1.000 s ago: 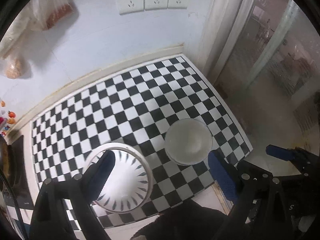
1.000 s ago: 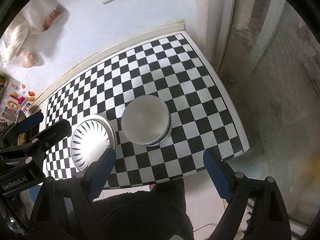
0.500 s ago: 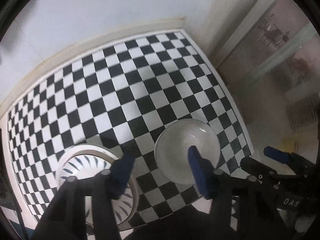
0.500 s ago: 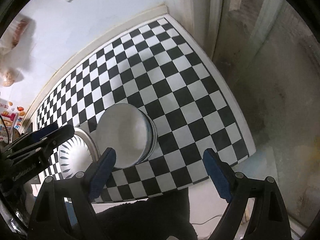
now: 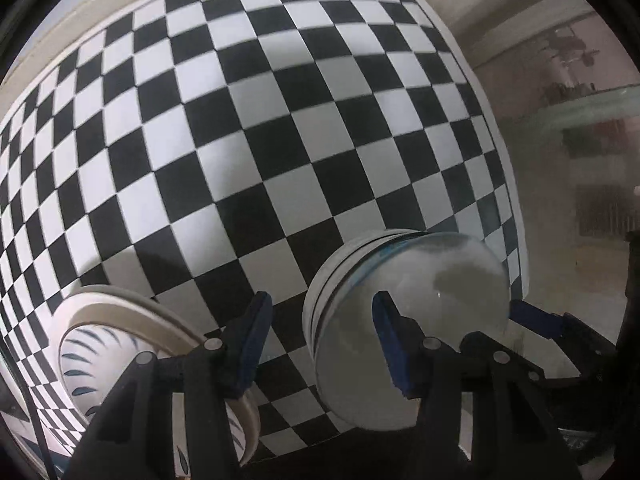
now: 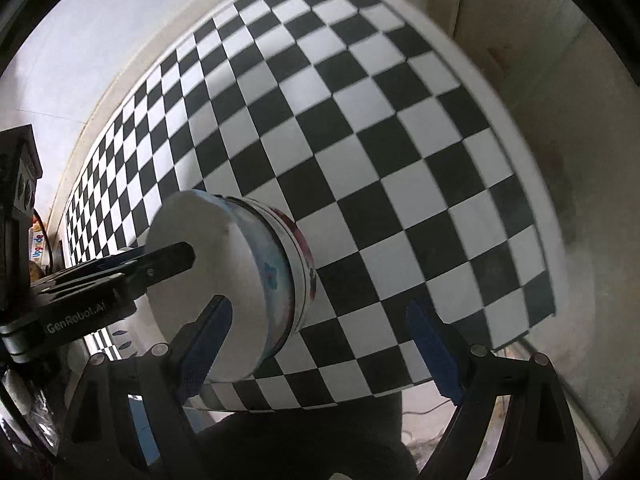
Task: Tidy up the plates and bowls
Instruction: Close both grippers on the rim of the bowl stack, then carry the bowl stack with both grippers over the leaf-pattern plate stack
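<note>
Bowls (image 5: 408,320) sitting stacked near front edge of checkered cloth (image 5: 280,140), beside striped plate (image 5: 120,344); left gripper (image 5: 320,340) half spread, one finger over bowl's inside, likely to pinch rim.

Right view: right gripper (image 6: 320,344) spread wide, pinching nothing; left finger over bowls (image 6: 224,280), perhaps waiting to help.

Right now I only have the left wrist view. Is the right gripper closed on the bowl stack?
Observer: No. The right gripper is open wide; one finger crosses in front of the bowl stack, the other hangs over bare checkered cloth.
Operator: Are those bowls all plain white?
Observer: No, the lower bowls' sides show red and blue patterns.
Operator: Anything past the cloth's near edge on that side?
Observer: A thin cable shows just beyond it.
</note>
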Action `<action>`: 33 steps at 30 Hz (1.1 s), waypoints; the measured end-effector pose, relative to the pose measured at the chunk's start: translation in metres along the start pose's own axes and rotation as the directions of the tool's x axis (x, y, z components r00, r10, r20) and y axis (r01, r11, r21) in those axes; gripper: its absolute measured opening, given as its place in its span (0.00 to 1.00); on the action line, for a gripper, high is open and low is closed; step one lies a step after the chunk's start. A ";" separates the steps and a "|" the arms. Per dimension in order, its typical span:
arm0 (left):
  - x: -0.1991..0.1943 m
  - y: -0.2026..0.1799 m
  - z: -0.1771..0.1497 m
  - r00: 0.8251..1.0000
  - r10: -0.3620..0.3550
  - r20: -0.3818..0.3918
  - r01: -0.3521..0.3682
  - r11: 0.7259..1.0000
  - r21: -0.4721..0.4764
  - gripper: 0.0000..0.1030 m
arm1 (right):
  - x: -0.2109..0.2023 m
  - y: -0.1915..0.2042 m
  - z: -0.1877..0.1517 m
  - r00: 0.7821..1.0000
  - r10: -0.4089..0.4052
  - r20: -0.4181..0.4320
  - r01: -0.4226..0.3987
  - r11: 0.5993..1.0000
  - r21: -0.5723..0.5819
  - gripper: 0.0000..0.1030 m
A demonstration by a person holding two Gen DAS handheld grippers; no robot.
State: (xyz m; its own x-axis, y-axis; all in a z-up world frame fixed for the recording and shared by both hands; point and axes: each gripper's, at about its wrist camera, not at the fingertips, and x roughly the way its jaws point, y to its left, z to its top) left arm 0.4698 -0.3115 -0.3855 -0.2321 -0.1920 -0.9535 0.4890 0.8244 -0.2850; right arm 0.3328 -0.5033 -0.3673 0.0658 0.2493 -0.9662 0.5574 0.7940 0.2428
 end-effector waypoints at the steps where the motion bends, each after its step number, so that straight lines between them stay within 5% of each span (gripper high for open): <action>1: 0.002 0.000 0.001 1.000 0.002 -0.007 -0.002 1.000 -0.003 0.47 | 0.004 0.000 0.001 1.000 0.002 -0.005 -0.002 1.000 0.002 0.88; 15: 0.031 0.007 0.016 0.998 -0.049 -0.049 0.048 0.998 -0.031 0.49 | 0.053 -0.007 0.020 0.990 0.113 -0.087 -0.110 0.993 0.041 0.86; 23: 0.038 0.023 0.028 0.975 -0.208 -0.079 0.202 0.976 -0.081 0.42 | 0.089 -0.013 0.030 0.941 0.300 -0.155 -0.282 0.951 0.126 0.55; 24: 0.041 0.025 0.029 0.970 -0.230 -0.085 0.222 0.971 -0.092 0.43 | 0.095 -0.015 0.031 0.925 0.342 -0.166 -0.319 0.935 0.154 0.56; 33: 0.032 0.026 0.024 0.973 -0.219 -0.074 0.212 0.973 -0.088 0.41 | 0.100 -0.013 0.026 0.903 0.389 -0.182 -0.363 0.918 0.158 0.51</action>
State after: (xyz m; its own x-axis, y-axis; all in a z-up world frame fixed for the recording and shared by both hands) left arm 0.4957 -0.3092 -0.4258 -0.3950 -0.3282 -0.8581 0.3521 0.8086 -0.4713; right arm 0.3538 -0.5036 -0.4697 0.1253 0.6347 -0.7625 0.6190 0.5506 0.5600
